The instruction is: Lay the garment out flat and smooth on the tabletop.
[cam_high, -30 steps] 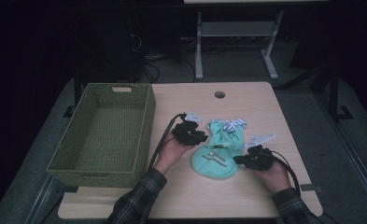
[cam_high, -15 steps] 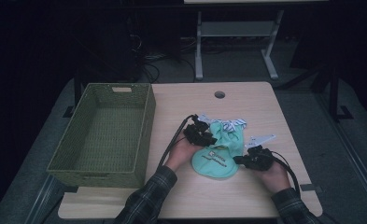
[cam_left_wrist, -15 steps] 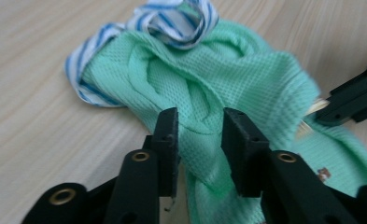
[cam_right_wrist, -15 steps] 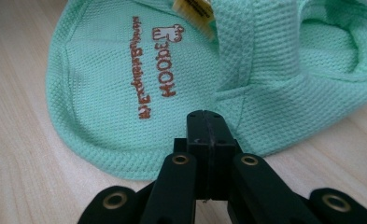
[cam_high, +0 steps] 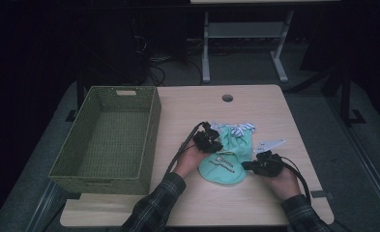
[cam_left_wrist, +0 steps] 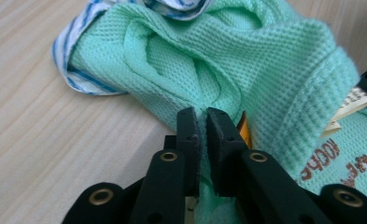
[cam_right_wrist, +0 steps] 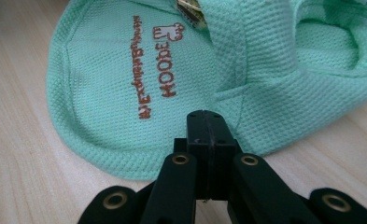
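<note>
A small mint-green waffle-knit garment (cam_high: 228, 157) is spread on the wooden table (cam_high: 274, 111), to the right of an empty green woven basket (cam_high: 105, 140). It carries brown printed lettering (cam_right_wrist: 160, 70) and a blue-and-white striped trim (cam_left_wrist: 74, 51) at its far end.

The left gripper (cam_high: 211, 141) is held at the garment's left edge, above the person's left hand (cam_high: 190, 159). In the left gripper view its jaws have just been closing and are seen almost together, with only a thin slit left between them. A fold of the green fabric is caught in that slit, so the gripper (cam_left_wrist: 201, 122) is clamped on the garment beside a raised ridge of cloth. An orange tag (cam_left_wrist: 244, 133) is visible just behind the right-hand jaw.

The right gripper (cam_high: 248, 165) is held at the garment's right edge by the right hand (cam_high: 282, 181), near a white label (cam_high: 270, 144) on the table. In the right gripper view the jaws are pressed fully together, with no gap to be seen. The tips (cam_right_wrist: 205, 120) are set at the hem of the garment, just below the lettering; whether the hem is pinched between them cannot be told.
</note>
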Demonstrator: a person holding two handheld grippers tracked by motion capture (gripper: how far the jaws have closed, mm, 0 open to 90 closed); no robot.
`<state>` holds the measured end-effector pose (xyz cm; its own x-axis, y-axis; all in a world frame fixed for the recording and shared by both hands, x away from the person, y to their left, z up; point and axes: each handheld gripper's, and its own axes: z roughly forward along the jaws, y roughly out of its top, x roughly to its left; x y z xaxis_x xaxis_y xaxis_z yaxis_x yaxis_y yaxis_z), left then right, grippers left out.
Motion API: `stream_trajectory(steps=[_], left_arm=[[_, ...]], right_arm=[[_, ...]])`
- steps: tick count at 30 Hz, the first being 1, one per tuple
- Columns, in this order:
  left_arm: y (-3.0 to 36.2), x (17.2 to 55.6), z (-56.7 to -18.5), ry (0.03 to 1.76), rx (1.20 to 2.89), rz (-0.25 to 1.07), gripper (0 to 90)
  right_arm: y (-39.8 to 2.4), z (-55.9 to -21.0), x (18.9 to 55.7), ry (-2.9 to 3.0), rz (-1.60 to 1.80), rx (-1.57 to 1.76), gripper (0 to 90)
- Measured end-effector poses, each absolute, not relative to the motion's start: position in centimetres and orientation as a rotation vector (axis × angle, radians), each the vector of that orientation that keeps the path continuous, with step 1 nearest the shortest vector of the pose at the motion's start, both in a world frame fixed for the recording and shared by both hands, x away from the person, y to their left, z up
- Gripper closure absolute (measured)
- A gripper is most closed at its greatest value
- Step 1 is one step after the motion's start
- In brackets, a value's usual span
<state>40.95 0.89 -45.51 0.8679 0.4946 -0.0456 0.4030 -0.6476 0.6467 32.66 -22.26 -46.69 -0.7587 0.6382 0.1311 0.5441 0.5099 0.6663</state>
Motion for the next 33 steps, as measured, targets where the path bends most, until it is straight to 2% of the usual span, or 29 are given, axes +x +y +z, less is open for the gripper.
stream_trajectory(steps=[14, 23, 29, 33], left_arm=[[3.0, 42.0, -43.8, 0.706, 2.306, 0.228, 85.1], [4.5, 43.2, -44.2, 0.809, 2.311, 0.294, 85.7], [5.0, 42.8, -44.3, 0.831, 2.305, 0.313, 77.1], [5.1, 41.9, -43.7, 0.8, 2.289, 0.274, 77.7]], right_arm=[[-22.1, -46.6, 32.6, 2.615, 1.069, 1.034, 90.0], [-22.1, -46.5, 32.5, 2.622, 1.052, 1.03, 90.0], [-22.1, -46.5, 32.5, 2.621, 1.056, 1.033, 90.0], [-22.2, -46.6, 32.6, 2.62, 1.065, 1.034, 90.0]])
